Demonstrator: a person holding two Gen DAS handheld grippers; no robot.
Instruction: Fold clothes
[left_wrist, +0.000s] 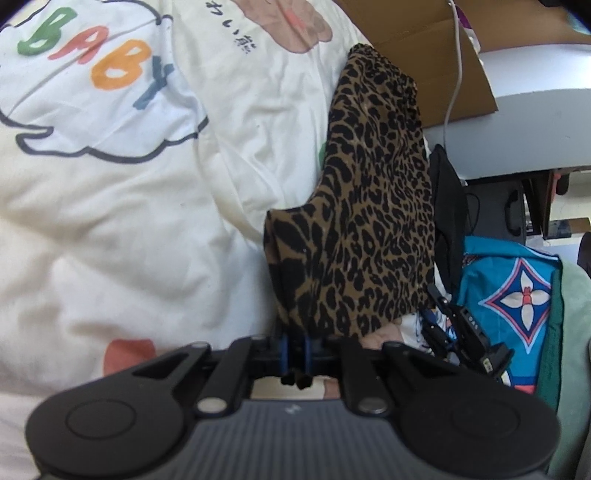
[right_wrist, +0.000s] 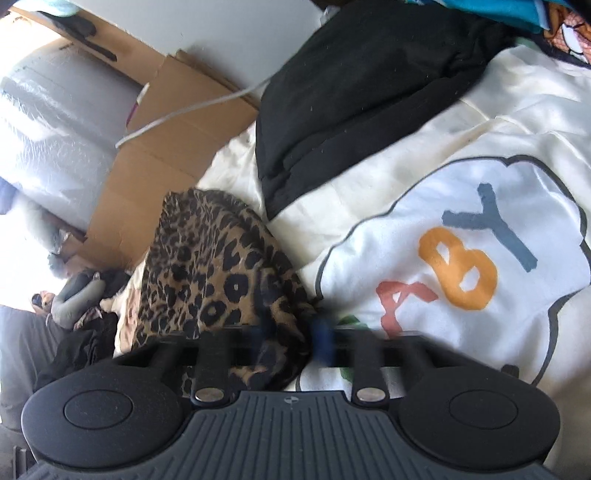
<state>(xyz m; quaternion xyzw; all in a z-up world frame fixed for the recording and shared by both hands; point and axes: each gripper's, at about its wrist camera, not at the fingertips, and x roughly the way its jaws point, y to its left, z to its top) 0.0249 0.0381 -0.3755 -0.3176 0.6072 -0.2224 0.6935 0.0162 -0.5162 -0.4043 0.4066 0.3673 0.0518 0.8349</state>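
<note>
Leopard-print garment (left_wrist: 373, 206) lies on the white quilt (left_wrist: 129, 221), at its edge beside the cardboard (left_wrist: 424, 48). Left gripper (left_wrist: 295, 354) pinches its near corner, lifting for a fold. Right gripper (right_wrist: 291, 339) blurred, jaws closed at another corner

My grippers are black; the garment (left_wrist: 369, 206) is tan with black leopard spots, the quilt (left_wrist: 129, 221) cream with coloured letters

Leopard-print garment (left_wrist: 369, 206) bunched (brown w/ black spots), draped on cream bedding.
</note>
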